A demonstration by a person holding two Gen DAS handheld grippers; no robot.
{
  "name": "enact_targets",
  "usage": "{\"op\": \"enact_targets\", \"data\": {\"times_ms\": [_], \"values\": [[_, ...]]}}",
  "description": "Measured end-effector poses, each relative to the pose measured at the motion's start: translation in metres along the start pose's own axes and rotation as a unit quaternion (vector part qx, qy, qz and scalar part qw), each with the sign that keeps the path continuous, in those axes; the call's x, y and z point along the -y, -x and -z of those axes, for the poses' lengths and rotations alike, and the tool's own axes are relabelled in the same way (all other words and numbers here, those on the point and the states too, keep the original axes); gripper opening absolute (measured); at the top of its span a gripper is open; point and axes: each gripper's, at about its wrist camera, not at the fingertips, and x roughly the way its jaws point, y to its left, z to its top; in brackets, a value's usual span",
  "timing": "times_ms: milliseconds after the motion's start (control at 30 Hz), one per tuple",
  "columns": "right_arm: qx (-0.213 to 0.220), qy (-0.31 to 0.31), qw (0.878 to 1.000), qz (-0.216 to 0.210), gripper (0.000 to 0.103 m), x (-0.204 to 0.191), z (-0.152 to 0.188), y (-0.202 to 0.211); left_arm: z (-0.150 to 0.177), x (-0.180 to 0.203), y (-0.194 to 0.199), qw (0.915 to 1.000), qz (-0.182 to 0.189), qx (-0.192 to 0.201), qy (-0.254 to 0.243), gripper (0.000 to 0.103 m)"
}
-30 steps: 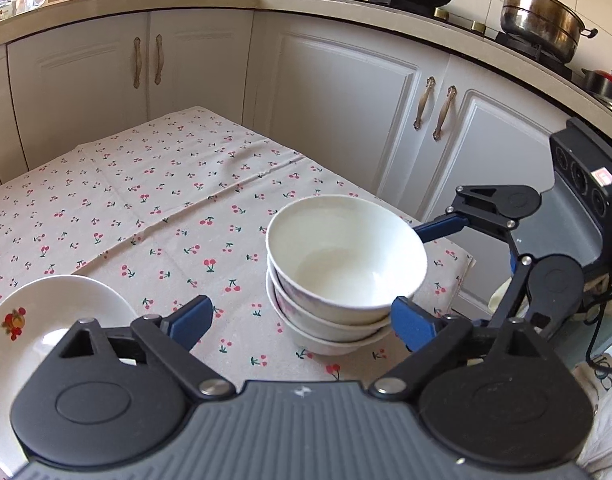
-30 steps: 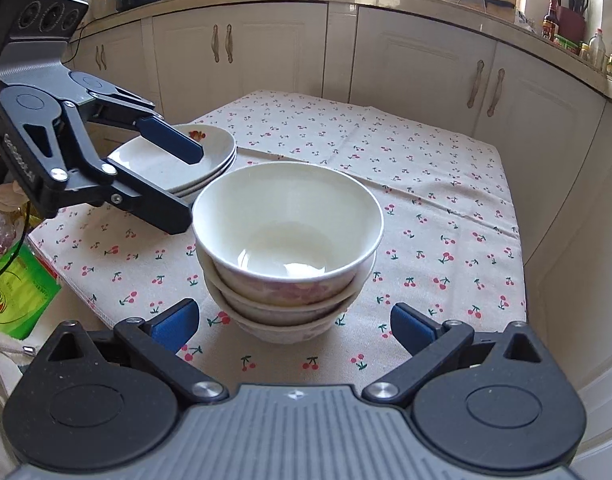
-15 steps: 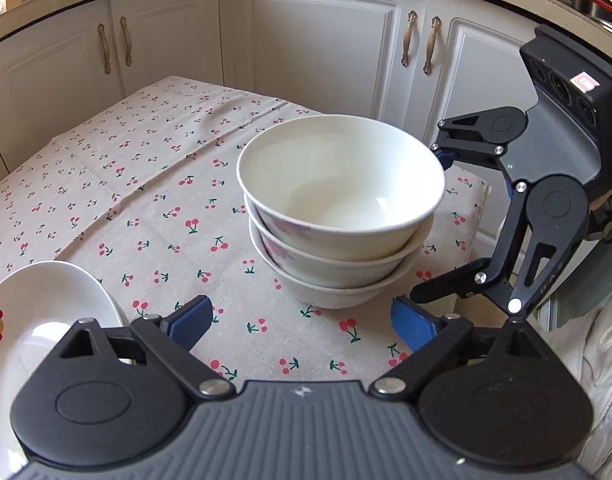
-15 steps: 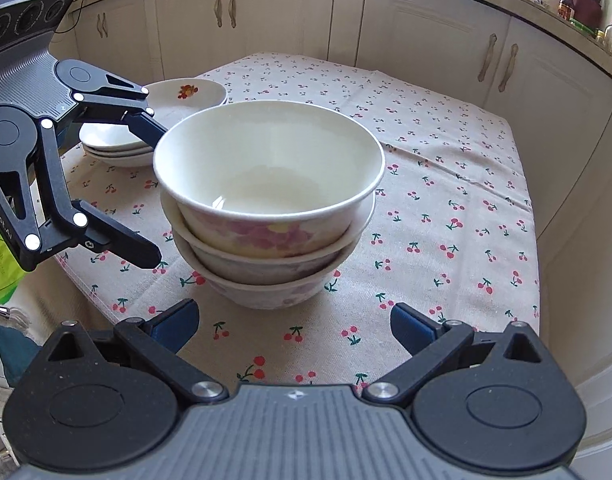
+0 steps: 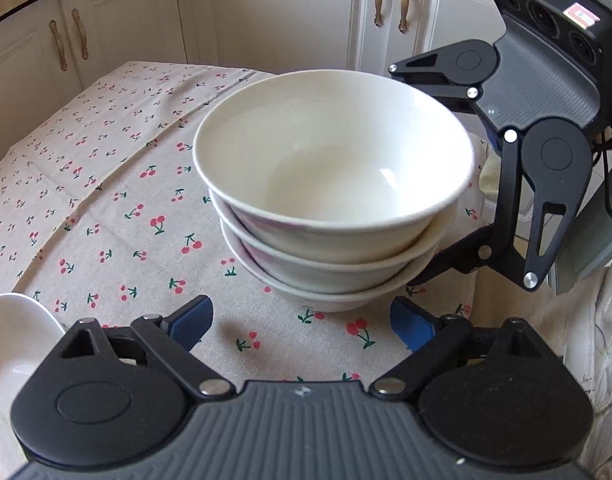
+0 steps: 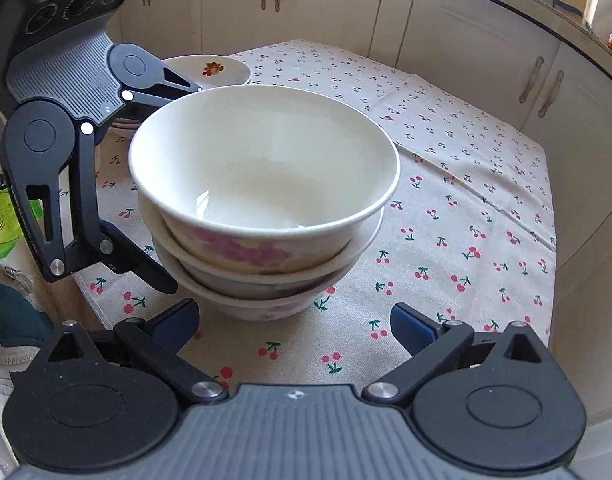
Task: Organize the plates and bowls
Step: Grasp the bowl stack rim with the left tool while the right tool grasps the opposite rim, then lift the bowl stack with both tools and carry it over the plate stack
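A stack of three white bowls (image 5: 334, 216) with pink flower prints stands on the cherry-print tablecloth (image 5: 105, 200); it also shows in the right wrist view (image 6: 261, 208). My left gripper (image 5: 301, 320) is open just in front of the stack, blue pads wide apart. My right gripper (image 6: 293, 320) is open at the stack's other side. Each gripper shows in the other's view, its fingers on either side of the stack. A stack of white plates (image 6: 213, 70) with a red print sits behind the left gripper; its edge shows in the left wrist view (image 5: 13, 344).
White kitchen cabinets (image 5: 289, 16) surround the table on two sides. The table edge (image 6: 550, 208) drops off at the right in the right wrist view. A green packet (image 6: 1, 232) lies below the table's left edge.
Both grippers have moved closer to the bowl stack from opposite sides and lowered. The bowls have not moved. Both grippers stay open.
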Motion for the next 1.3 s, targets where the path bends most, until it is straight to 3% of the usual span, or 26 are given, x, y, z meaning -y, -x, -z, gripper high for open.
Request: {"op": "enact_targets", "data": {"times_ms": [200,367,567,1300], "values": [[-0.007,0.045,0.998,-0.035,0.103,0.002,-0.010,-0.004,-0.002,-0.007,-0.002,0.9996,0.022,-0.001,-0.015,0.094],[-0.008,0.088,0.995,-0.042,0.103,0.000,-0.017,-0.004,-0.006,-0.009,-0.001,0.9982,0.044,0.012,-0.039,0.093],[-0.014,0.116,0.991,-0.057,0.102,-0.001,-0.024,-0.005,-0.009,-0.013,-0.002,0.9966,0.061,0.001,-0.054,0.089],[-0.028,0.115,0.988,-0.096,0.093,0.007,-0.034,-0.009,-0.021,-0.022,-0.012,0.9906,0.109,-0.019,-0.081,0.081]]}}
